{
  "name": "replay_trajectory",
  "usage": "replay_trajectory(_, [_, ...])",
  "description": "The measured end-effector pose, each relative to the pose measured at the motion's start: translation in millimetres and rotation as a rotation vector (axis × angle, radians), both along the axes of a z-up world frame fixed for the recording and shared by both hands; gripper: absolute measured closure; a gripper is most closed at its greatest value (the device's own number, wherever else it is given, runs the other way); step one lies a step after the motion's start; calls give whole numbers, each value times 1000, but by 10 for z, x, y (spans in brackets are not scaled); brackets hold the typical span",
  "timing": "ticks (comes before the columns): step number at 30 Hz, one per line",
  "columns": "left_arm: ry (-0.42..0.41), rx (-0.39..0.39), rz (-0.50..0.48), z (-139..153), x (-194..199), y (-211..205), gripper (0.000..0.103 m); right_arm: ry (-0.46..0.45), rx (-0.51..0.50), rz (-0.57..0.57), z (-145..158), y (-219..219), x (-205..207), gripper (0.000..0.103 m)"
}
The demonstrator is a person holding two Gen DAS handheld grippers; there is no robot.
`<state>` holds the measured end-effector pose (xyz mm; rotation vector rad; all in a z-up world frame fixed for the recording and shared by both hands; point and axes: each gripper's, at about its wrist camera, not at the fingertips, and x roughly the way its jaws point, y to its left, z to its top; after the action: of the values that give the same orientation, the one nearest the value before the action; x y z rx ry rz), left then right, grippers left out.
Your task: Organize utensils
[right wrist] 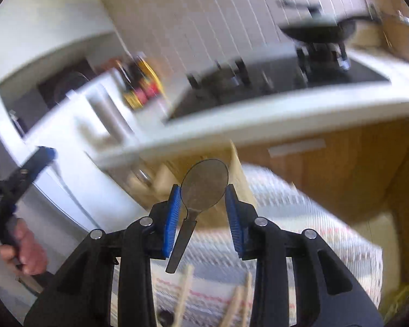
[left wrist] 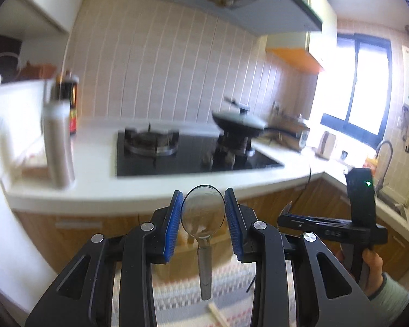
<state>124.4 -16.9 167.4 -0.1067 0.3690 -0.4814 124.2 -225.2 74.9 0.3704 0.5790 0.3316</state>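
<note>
Spoons — one clamped by its bowl in each claw, raised before the worktop — slick bowls, could slip out or swing.

A white countertop is seen above wooden cabinet fronts, and a black gas hob is set into it. A lidded dark pan is carried on the hob's right burner, while a steel flask and a dark bottle are stood at the counter's left end. Further right, a pale kettle is placed near the window.
</note>
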Motion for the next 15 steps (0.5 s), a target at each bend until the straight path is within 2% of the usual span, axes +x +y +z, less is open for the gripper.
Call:
replay_trajectory(3, [-50,-9,18,190,69,-41,73,-50,51,-5,245,-18,201,73])
replay_trajectory(5, [-72,1,39,231,121,-80,73,-81,108,-28,356,-121,344,73])
replay_trajectory(7, [-81,19,77,215,239,-142,73,-125,118,-73,448,-208,406,73])
replay_trajectory(9, [-84,11,74,177,342,-170,73,-168,77,-131,535,-262,348,73])
replay_trajectory(11, [-95,1,76,93,472,-191,73,-216,-15,-212,531,-258,449,73])
replay_trajectory(15, [-95,9,143,-62,680,-211,73,-247,-171,-286,426,-135,595,73])
